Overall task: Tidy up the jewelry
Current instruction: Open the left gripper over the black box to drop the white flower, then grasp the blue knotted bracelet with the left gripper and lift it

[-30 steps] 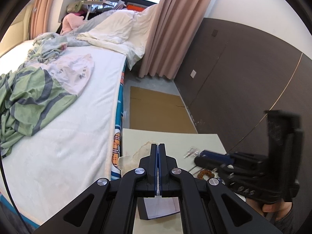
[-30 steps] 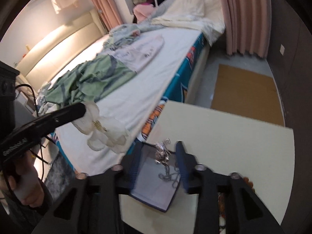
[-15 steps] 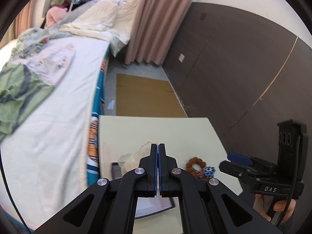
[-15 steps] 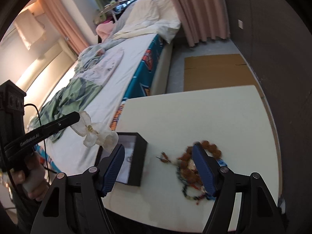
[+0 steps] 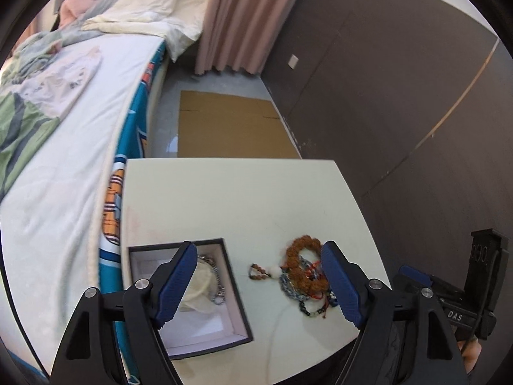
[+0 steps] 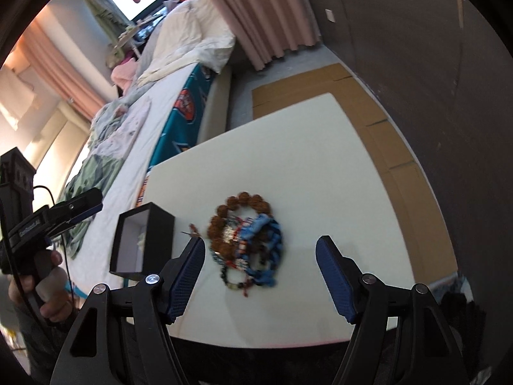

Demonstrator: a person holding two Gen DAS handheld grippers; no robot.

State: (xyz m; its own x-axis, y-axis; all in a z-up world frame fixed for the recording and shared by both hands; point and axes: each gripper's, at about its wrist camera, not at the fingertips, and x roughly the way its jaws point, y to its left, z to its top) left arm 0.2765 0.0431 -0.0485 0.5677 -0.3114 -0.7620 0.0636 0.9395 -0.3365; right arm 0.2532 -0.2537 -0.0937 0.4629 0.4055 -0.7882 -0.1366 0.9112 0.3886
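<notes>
On the left of my left-hand view the bed point(image 5: 64, 160) runs up the frame, its patterned side panel against the edge of the cream table point(image 5: 240, 199). At lower left on the table sits the black jewelry box point(image 5: 237, 308), lid off, pale lining showing. Inside it lie a white fabric flower point(image 5: 198, 288) and a silver chain point(image 5: 218, 284), just past my left finger. My left gripper point(image 5: 258, 284) stands with its fingers wide apart; they have just been opening and clamp nothing, hanging above the table between the box and the jewelry. A small dark beaded piece point(image 5: 258, 271) lies alone in that gap. To its right is the jewelry pile point(image 5: 304, 276): a brown bead bracelet point(image 5: 301, 250) on top of blue and multicoloured strands, partly behind my right finger. At the far right edge my other gripper's black body shows, its fingers too hidden there to judge.

In my right-hand view, the far left holds my left hand point(image 6: 48, 288) on its handle. Next comes the box point(image 6: 144, 240), then the pile point(image 6: 247, 240) at centre, blurred. My right gripper point(image 6: 259, 276) spreads around the near side of the pile, fingers apart, touching nothing. Brown cardboard point(image 6: 304, 96) lies on the floor at upper right.
</notes>
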